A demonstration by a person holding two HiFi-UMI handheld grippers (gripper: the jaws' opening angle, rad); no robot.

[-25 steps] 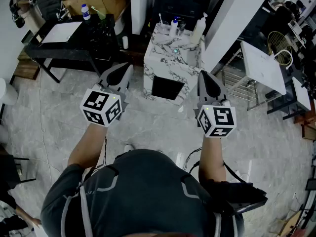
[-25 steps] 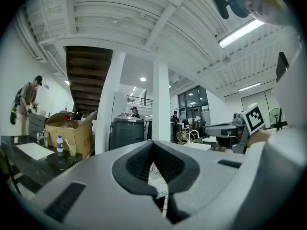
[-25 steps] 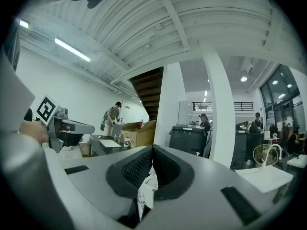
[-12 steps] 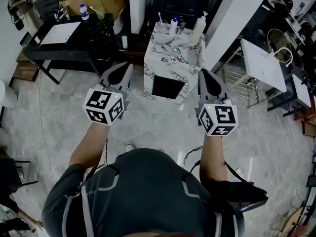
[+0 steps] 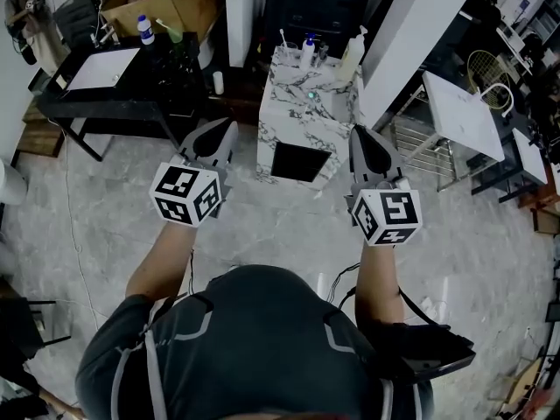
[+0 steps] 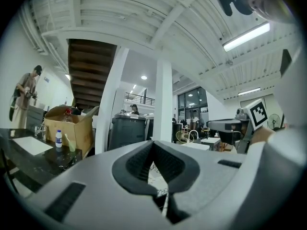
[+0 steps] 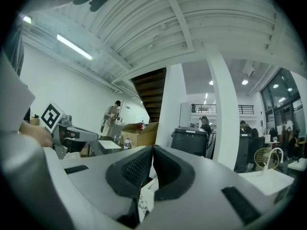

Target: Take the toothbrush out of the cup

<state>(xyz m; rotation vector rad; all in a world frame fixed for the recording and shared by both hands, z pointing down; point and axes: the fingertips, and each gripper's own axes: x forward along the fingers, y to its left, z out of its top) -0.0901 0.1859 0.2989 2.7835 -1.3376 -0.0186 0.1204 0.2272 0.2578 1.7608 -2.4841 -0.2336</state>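
Okay, approach step, nothing grabbed yet. The toothbrush point(image 5: 283, 35) stands upright in the cup point(image 5: 288, 51) at the far left corner of the marble counter point(image 5: 293, 116), well apart from both tongs. A blue-capped bottle point(image 5: 308, 49) sits just beside the cup, and a white pump bottle point(image 5: 353, 52) is at the far right corner. The left tongs point(image 6: 153, 143) are pressed together and empty: the pads meet at the tip with only background behind them. The right tongs point(image 7: 153, 146) are the same, pads together and pinching nothing. In the head view both are held level, one on each side of the counter's front and short of its top, pointing toward the back. The person stands back from the counter with floor in between.

My read is that this is the very start, so the whole task is left to do. The next move calls for closing in on the counter, spreading one pair of tongs, bringing it over the cup, pinching the handle above the rim and lifting straight up. The left tongs look the nearer pick since the cup is on that side. The other pair could steady the cup. The handle is thin and the bottle stands close, so aim matters; a sideways pull would likely tip the cup.
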